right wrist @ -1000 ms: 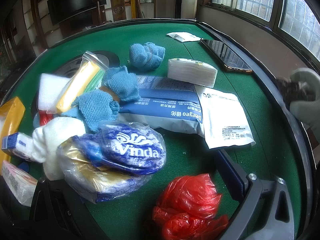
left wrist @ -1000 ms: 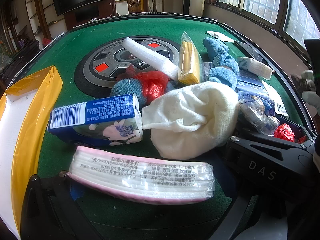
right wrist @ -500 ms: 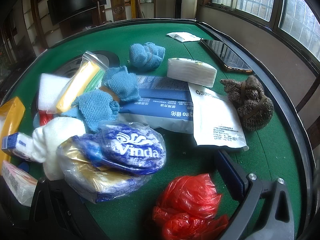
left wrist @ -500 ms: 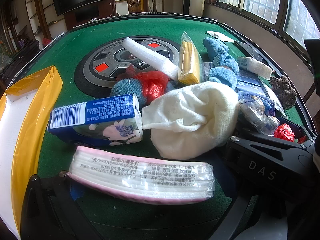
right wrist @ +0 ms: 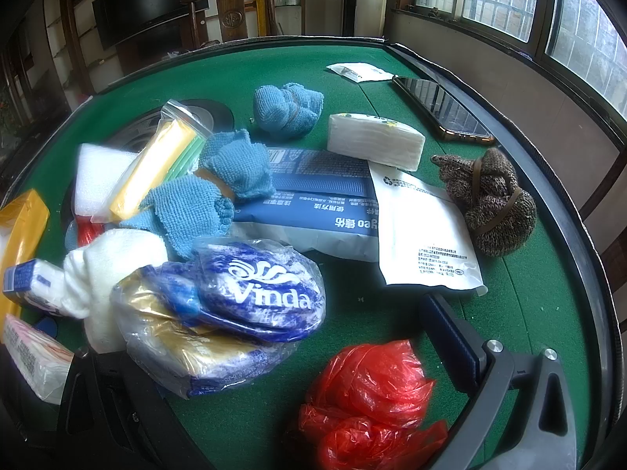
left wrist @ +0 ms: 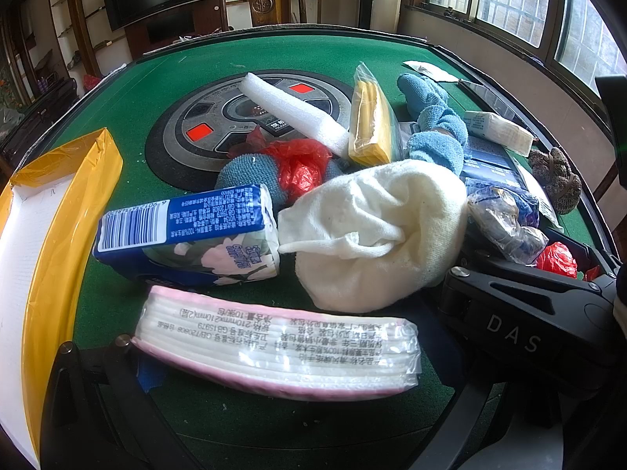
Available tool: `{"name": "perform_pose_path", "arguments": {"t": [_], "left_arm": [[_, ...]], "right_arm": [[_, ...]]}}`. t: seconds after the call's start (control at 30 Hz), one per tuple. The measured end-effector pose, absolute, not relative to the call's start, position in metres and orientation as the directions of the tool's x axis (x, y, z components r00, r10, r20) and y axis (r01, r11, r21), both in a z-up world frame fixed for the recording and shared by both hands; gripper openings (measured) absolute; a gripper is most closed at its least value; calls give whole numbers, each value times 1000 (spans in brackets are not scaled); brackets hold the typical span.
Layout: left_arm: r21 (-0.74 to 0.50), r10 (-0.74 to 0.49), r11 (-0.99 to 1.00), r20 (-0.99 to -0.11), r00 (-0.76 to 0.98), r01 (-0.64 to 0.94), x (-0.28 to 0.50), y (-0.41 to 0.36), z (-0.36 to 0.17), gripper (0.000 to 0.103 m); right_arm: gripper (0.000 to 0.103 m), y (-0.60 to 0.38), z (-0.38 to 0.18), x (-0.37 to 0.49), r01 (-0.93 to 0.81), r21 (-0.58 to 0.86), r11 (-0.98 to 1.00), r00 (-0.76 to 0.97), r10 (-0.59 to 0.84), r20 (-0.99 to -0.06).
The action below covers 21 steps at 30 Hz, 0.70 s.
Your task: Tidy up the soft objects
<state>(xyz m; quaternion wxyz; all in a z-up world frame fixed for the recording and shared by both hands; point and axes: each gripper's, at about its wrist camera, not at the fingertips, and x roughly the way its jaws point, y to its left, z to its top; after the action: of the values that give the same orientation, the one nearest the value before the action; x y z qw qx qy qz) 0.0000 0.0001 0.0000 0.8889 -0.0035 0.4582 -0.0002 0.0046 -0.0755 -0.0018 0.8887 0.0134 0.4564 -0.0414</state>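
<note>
Soft things are heaped on the green table point(left wrist: 129, 90). My left gripper point(left wrist: 282, 352) is open, and a pink-edged tissue pack point(left wrist: 274, 348) lies across the gap between its fingers. Beyond the pack are a blue tissue pack point(left wrist: 180, 231), a cream towel bundle point(left wrist: 376, 235) and a grey-blue knit ball under a red bag point(left wrist: 301, 164). My right gripper point(right wrist: 258, 329) is open too, with a red plastic bag point(right wrist: 364, 403) and a Vinda tissue bag point(right wrist: 243, 305) between its fingers. Blue cloths point(right wrist: 219, 196) and a brown knit bundle point(right wrist: 493, 203) lie farther off.
A yellow-rimmed white box point(left wrist: 47, 235) stands at the left. Farther back lie a white foam strip point(left wrist: 290, 109), a bagged yellow sponge point(left wrist: 368, 117), a blue-and-white pouch point(right wrist: 313, 203), a white tissue block point(right wrist: 376, 141), a phone point(right wrist: 443, 109) and the raised table rim point(right wrist: 588, 274).
A gloved hand at the right rim put the brown knit bundle down on the table and withdrew. The white pouch shifted slightly. Neither gripper has moved.
</note>
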Motion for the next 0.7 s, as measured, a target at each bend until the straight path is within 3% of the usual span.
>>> {"name": "perform_pose_path", "arguments": {"t": [0.3,0.5,0.6,0.7], "left_arm": [[-7,-17,1000,-826,564,21,-1,0,1,103],[-11,-37,999,-833,552,51,-14,-1,0,103],[-9,-36,999,-832,554,51,-18,-1,0,103],[-4,-31,999,-833,553,51,-19,-1,1,103]], "right_arm": [[102,-75,-2,4,78,-8,997,580,-52,-813],[102,-80,2,2,2,59,998,526,49,-849],[101,-73,-1,2,-80,-23,997,498,20,-867],[102,-74,-1,2,-79,-17,997,489,24,-872]]}}
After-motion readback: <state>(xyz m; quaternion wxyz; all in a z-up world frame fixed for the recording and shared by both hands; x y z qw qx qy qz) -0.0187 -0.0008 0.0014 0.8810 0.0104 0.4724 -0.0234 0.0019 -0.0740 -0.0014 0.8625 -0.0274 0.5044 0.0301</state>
